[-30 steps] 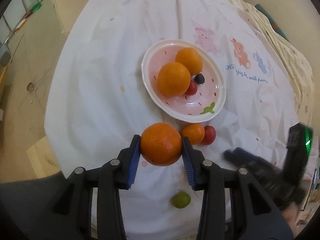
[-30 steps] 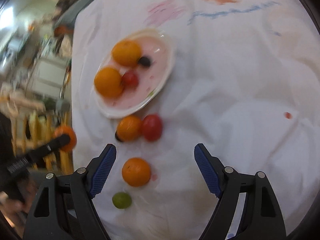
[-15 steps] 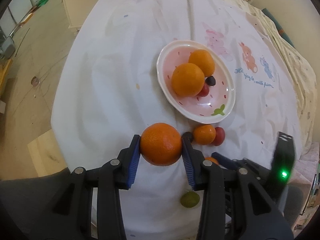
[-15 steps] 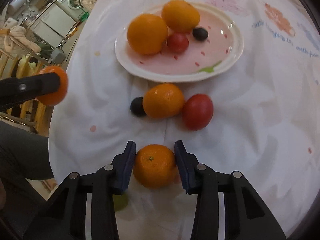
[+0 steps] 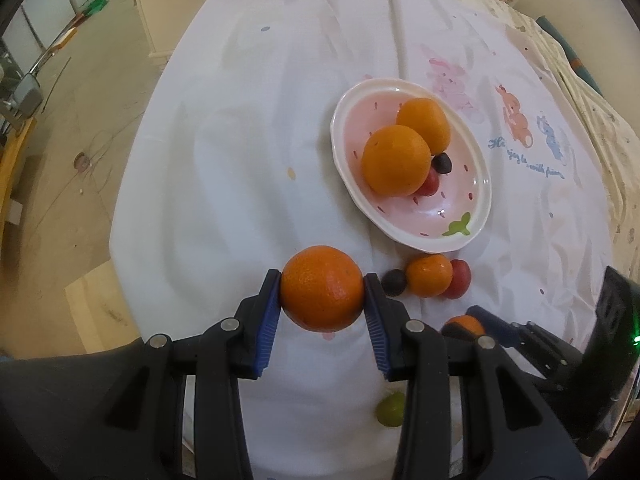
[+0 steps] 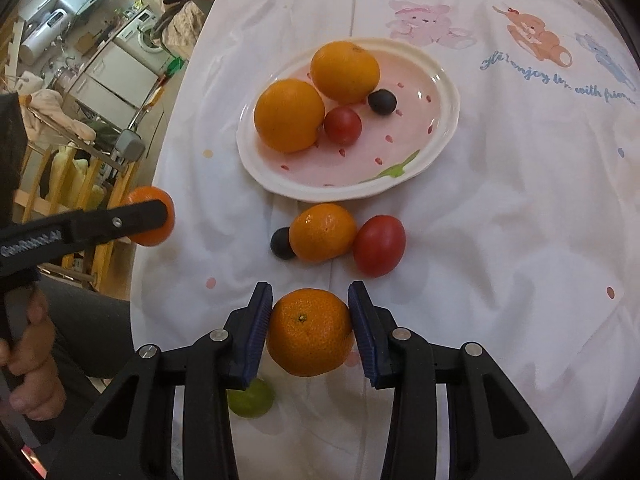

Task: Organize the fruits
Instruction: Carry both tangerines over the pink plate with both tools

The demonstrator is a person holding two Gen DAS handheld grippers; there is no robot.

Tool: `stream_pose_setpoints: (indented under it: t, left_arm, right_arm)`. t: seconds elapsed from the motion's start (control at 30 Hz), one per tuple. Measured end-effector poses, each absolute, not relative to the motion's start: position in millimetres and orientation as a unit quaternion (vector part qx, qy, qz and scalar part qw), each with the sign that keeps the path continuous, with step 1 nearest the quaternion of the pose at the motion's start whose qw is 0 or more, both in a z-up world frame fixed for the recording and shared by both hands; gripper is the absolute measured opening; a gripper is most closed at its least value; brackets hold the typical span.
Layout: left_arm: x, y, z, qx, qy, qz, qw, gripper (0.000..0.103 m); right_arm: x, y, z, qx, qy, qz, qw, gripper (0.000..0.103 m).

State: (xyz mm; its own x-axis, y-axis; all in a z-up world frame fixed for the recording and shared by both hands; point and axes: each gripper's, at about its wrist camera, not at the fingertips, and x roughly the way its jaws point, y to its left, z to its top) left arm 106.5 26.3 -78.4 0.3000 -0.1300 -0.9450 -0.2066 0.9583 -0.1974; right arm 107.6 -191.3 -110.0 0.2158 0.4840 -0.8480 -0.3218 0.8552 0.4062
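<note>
Left claw point(image 5: 322, 294) pinches a large orange point(image 5: 322, 287), held above the white-clothed surface point(image 5: 240, 160). Right claw point(image 6: 310, 330) has just closed and pinches a small mandarin point(image 6: 310, 332). On the cloth just ahead of it: another mandarin point(image 6: 322, 232), red tomato point(image 6: 379, 245), dark grape point(image 6: 282, 243); beyond, the pink plate point(image 6: 448, 96) with two oranges.

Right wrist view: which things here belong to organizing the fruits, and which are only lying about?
Belongs to the job:
- pink plate holding two oranges, a tomato, a dark berry
- mandarin in the right gripper
- orange in the left gripper
- loose mandarin, red tomato, dark berry, green fruit

Just lying about:
- printed cloth
- washing machine
</note>
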Motion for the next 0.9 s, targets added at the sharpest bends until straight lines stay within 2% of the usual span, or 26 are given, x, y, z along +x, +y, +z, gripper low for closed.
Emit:
stream_pose_setpoints:
  t: [0.33, 0.43, 0.9]
  left_arm:
    - [108.0, 16.2, -82.5, -0.105, 0.577, 0.029, 0.809, 0.036]
    - [107.1, 18.9, -84.4, -0.120, 0.580, 0.028, 0.805, 0.036]
    - [112.6, 17.5, -34.2, -0.098, 0.537, 0.027, 0.837, 0.036]
  right_arm:
    - [111.3, -208.8, -91.1, 0.117, 0.547, 0.249, 0.790, 0.041]
    - [109.6, -219.6, -83.8, 0.134, 0.537, 0.243, 0.797, 0.041]
    - [113.9, -264.3, -19.3, 0.166, 0.412, 0.191, 0.875, 0.041]
